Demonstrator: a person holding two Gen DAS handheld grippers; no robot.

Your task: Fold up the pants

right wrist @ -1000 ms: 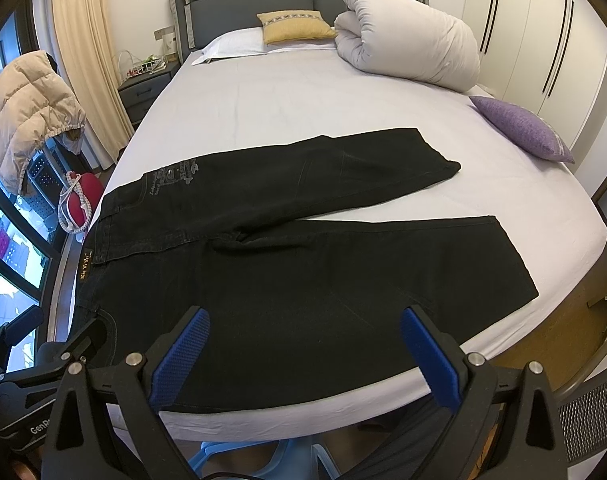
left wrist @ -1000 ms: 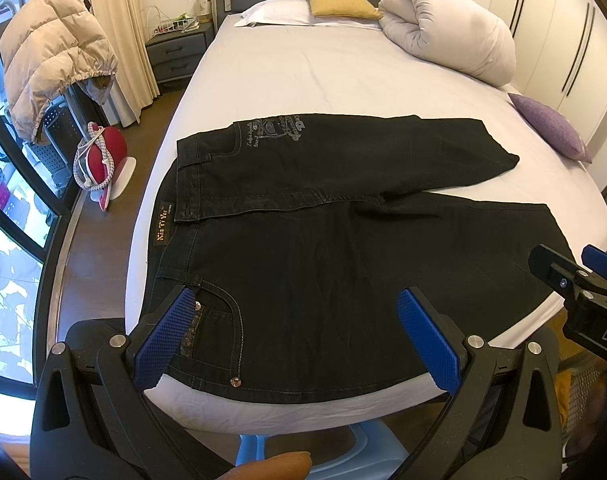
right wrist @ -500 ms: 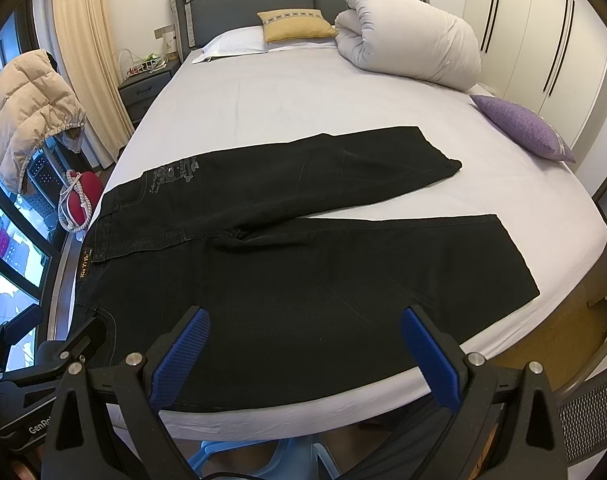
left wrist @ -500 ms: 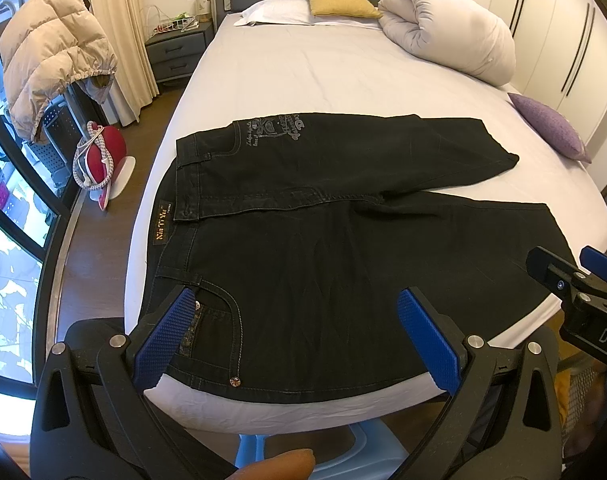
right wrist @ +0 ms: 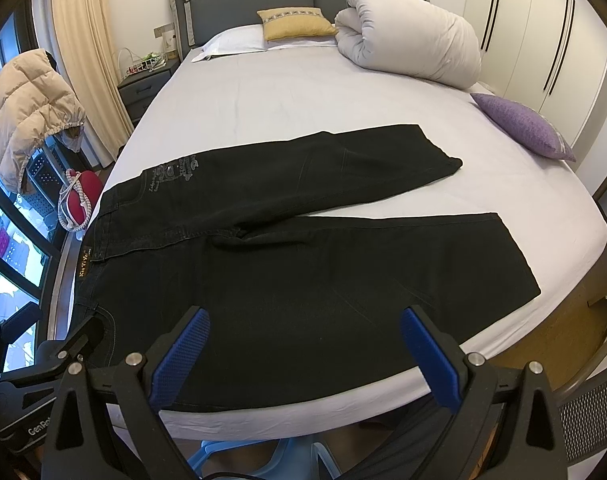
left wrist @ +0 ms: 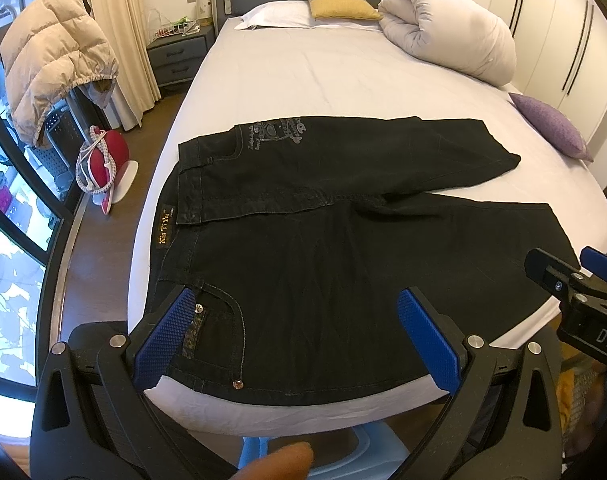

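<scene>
The pants (right wrist: 303, 248) lie flat across the near end of the bed (right wrist: 287, 96), waistband to the left, legs spread rightward; pillows (right wrist: 295, 24) and a rolled duvet (right wrist: 411, 48) sit behind, a nightstand (right wrist: 143, 84) probably left of the headboard

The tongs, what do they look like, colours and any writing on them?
Both tongs, left and right, have black plastic frames with silver screws and two fingers faced with blue textured pads. White lettering shows on their sides: "GenRo" on the left one, "DAS" on the right, both cut off.
</scene>
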